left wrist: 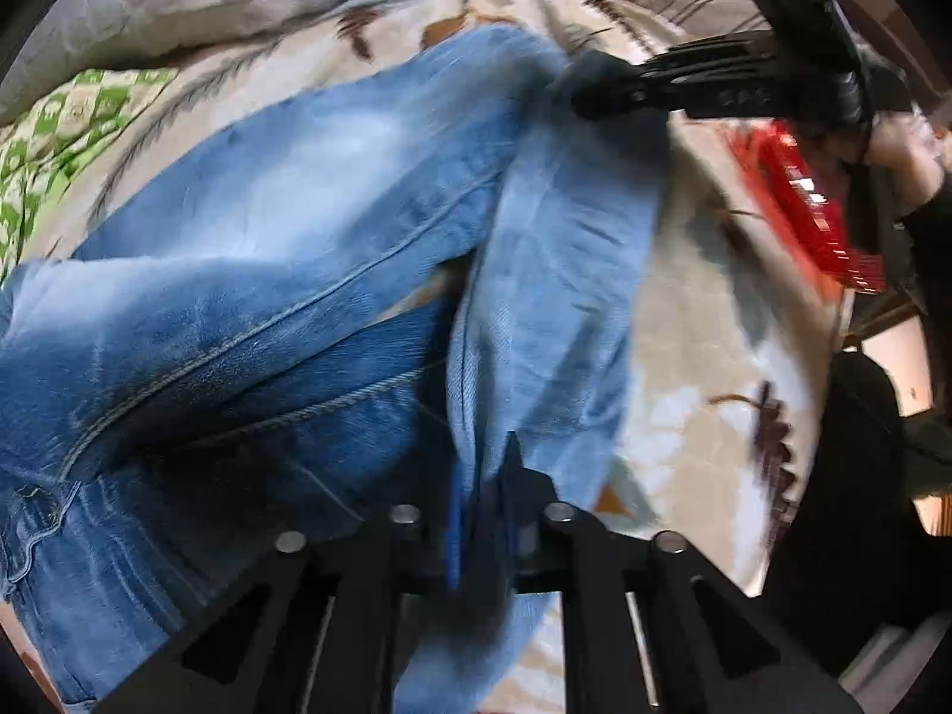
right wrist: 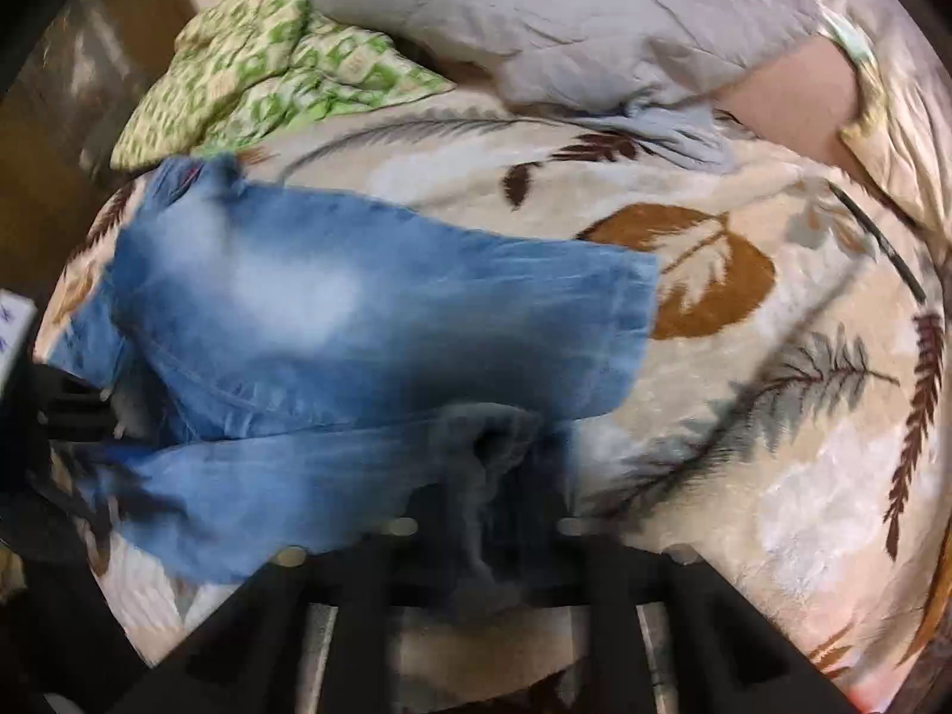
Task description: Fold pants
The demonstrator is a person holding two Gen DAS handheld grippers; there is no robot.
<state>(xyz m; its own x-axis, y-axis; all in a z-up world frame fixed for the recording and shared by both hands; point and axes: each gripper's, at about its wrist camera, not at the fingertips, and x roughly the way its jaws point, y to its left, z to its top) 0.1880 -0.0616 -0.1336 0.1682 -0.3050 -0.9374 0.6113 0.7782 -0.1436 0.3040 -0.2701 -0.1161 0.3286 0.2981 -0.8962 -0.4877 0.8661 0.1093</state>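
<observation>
Each claw — left claw (left wrist: 485,511), right claw (right wrist: 485,511) — pinches denim of the jeans (right wrist: 357,321) on the blanket (right wrist: 744,446).

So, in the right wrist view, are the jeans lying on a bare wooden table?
No, the jeans lie spread on a cream blanket printed with brown and grey leaves.

I get soft, even indoor light in both wrist views, no glare. Motion blur smears the jeans (left wrist: 285,250) just ahead of my tongs. Dark shadow pools right at the fingertips. Fisheye bending and black vignette swallow the edges.
</observation>
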